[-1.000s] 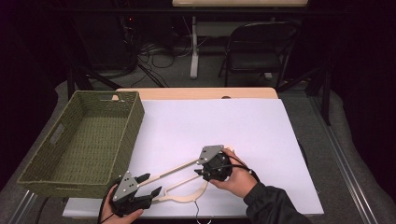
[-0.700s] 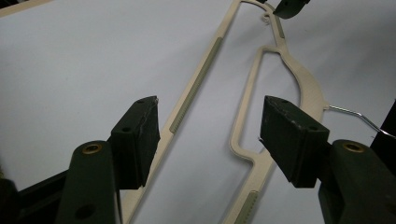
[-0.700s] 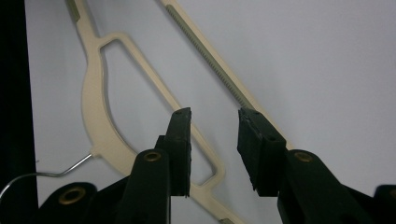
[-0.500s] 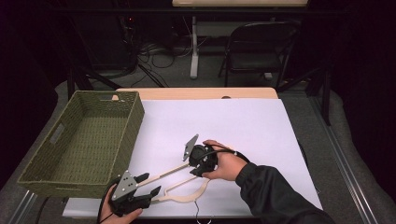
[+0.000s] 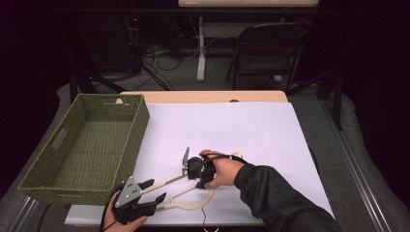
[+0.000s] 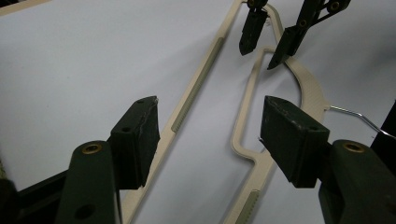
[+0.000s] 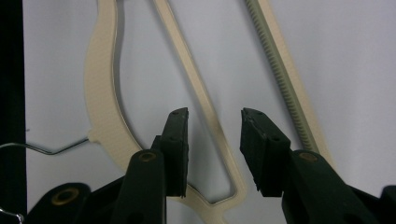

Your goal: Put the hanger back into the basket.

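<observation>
Since the earlier frame my right hand-held gripper (image 5: 186,166) has swung left across the worktop (image 5: 251,135), jaws spread over the cream hanger (image 5: 193,198). That hanger lies flat beside the green basket (image 5: 82,145). My left hand-held gripper (image 5: 153,191) sits spread over its other end.

A cream hanger (image 5: 193,197) lies on the white table (image 5: 251,130) beside an olive-green woven basket (image 5: 87,145).

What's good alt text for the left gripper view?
Two open black jaws of the left gripper hover above a cream clothes hanger lying flat on a white table cover. The hanger's wire hook extends to the right. Farther off, the right gripper points down at the hanger, jaws apart.
</observation>
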Tool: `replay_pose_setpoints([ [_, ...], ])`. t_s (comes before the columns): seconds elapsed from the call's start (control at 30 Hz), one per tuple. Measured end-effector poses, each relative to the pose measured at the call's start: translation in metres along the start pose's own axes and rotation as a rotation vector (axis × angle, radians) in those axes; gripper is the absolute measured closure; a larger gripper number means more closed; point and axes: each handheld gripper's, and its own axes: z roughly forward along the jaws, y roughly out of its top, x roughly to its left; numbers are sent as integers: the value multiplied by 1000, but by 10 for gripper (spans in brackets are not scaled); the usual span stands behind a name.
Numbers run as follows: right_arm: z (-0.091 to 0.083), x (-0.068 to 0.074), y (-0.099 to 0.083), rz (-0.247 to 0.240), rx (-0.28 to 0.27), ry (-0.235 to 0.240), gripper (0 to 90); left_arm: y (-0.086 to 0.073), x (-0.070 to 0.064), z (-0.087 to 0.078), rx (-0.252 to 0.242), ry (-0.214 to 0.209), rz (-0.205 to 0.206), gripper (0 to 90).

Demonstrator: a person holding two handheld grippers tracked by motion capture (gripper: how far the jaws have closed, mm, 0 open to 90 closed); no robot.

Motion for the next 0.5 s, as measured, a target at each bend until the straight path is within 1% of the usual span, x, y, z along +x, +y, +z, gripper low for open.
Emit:
replay_pose_setpoints([
  [0.1, 1, 0, 3, -37, 51, -13, 635, 0, 1, 0, 0, 2, -1, 375],
  [0.23, -1, -1, 8, -45, 57, 5, 644, 0, 1, 0, 0, 1, -1, 375],
  [0.27, 1, -1, 11, -77, 89, 2, 649, 0, 1, 0, 0, 2, -1, 375],
  [0.3, 2, -1, 12, -88, 100, 2, 651, 0, 1, 0, 0, 3, 0, 375],
  [0.37, 4, -1, 16, -111, 103, 8, 651, 0, 1, -1, -1, 3, -5, 375],
  [0.4, 4, -1, 16, -111, 103, 8, 651, 0, 1, -1, -1, 3, -5, 375],
  [0.43, 7, 1, 19, -124, 109, 8, 652, 0, 2, -1, 0, 3, -2, 375],
  [0.47, 9, 1, 21, -127, 116, 16, 653, 0, 2, -2, 0, 4, -1, 375],
  [0.5, 11, 2, 21, -137, 119, 17, 654, -1, 2, -2, -2, 7, -8, 375],
])
